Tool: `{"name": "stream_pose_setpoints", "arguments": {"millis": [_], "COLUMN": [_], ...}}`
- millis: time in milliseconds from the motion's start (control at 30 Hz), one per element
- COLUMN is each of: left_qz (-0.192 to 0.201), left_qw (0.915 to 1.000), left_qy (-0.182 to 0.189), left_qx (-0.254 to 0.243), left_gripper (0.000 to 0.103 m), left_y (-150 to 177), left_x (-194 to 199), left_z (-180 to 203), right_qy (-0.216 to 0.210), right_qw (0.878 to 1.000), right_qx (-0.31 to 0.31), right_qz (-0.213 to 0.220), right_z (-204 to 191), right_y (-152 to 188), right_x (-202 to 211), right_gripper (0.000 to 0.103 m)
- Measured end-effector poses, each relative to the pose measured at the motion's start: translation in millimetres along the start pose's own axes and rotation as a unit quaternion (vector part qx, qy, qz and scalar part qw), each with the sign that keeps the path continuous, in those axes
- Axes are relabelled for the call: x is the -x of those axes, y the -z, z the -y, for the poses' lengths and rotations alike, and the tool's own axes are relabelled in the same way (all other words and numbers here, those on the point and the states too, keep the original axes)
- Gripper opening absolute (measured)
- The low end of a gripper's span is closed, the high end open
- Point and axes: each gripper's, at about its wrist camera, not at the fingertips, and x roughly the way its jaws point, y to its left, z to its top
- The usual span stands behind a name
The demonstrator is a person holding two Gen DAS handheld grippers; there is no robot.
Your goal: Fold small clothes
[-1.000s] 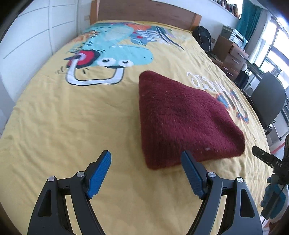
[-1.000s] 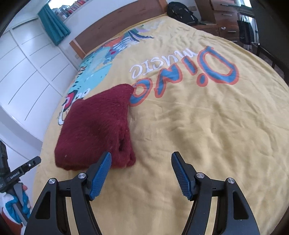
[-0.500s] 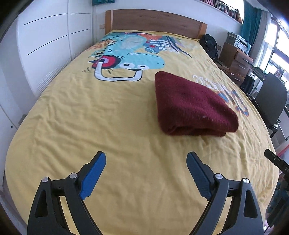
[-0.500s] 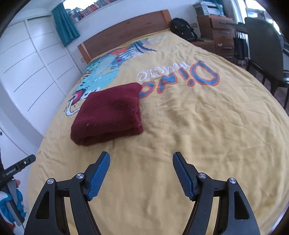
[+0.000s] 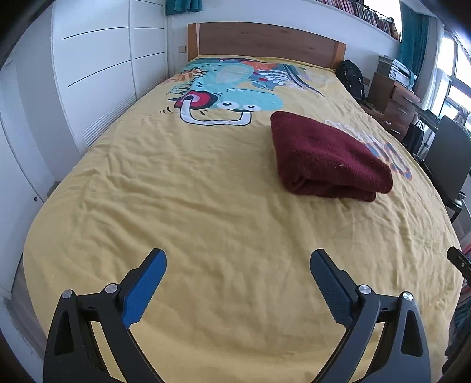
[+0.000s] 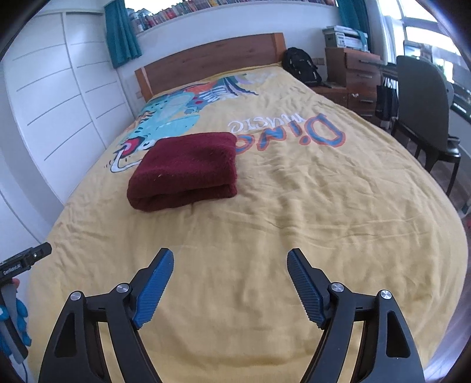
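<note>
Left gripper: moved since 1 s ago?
Yes. The left gripper has backed away from the folded maroon garment, which now sits farther up the yellow bedspread; jaws open.

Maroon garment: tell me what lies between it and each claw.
Nothing visible. Only bare yellow bedspread separates the folded maroon garment from the open right claw and the open left claw.

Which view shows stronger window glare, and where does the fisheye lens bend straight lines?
Right wrist view: window blown out at top right, wardrobe panel lines bowed. Left wrist view: milder glare at the right edge, headboard curved; maroon garment sharp in both.
</note>
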Motion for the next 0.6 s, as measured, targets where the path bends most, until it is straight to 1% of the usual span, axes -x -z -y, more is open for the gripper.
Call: {"name": "stream_pose_setpoints", "arguments": {"millis": [300,333,533,600], "left_qz": [0.017,0.020,0.033,0.035], "left_qw": [0.9994,0.9993,0.9990,0.9990], "left_qy": [-0.014,-0.013,-0.004,0.006], "left_qx": [-0.025,-0.028,-0.032,-0.028], "left_gripper": [0.098,0.098,0.098,0.098], "left_y": [18.9,20.0,24.4,25.7], "left_x": [13.4,15.3,23.4,25.6], "left_z": [10.6,12.8,18.4,19.1], "right_qy": [0.011,0.012,0.023,0.027], "right_qw": [0.999,0.999,0.999,0.998], "right_qx": [0.031,0.033,0.044,0.050], "right_qz": [0.000,0.001,0.003,0.005], "right_z": [-21.1,-22.8,-30.9,-33.4], "right_y": [4.6,4.7,4.7,5.6], "right_x": [21.2,22.7,28.1,28.6], "right_gripper": [0.089,0.091,0.091,0.091]}}
